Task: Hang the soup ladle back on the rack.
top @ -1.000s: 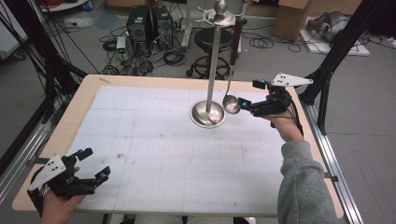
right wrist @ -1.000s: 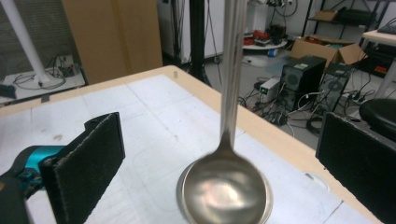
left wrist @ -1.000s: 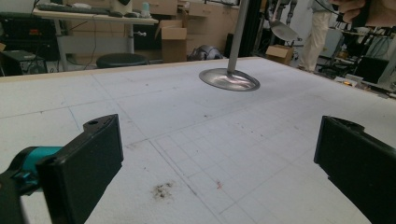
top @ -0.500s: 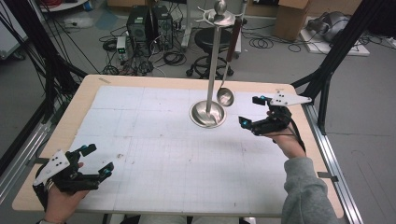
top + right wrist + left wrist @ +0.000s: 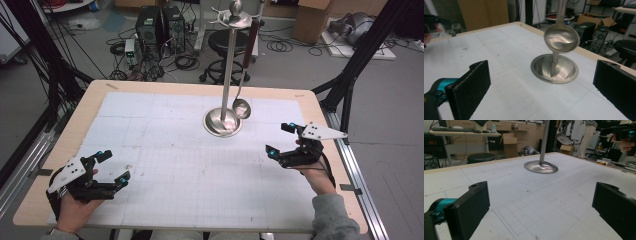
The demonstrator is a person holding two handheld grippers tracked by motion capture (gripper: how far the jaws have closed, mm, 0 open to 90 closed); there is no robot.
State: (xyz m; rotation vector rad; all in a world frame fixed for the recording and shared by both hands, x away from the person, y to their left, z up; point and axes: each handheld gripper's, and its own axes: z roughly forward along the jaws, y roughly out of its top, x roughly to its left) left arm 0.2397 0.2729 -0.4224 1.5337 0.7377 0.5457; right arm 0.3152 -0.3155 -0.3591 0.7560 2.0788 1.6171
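Ladle (image 5: 242,108) hangs on the stand (image 5: 223,122), well ahead of my right fingers (image 5: 278,139); they gape wide, holding nothing. Left fingers (image 5: 113,166) likewise spread, empty, low over the bench (image 5: 165,200). I judge hanging complete; I'd retreat level, avoiding the bowl.

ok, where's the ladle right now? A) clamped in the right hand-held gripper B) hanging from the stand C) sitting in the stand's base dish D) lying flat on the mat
B: the ladle hangs by its handle from the top of the stand, bowl just above the base, while the right hand-held gripper sits apart from it, jaws open and holding nothing.
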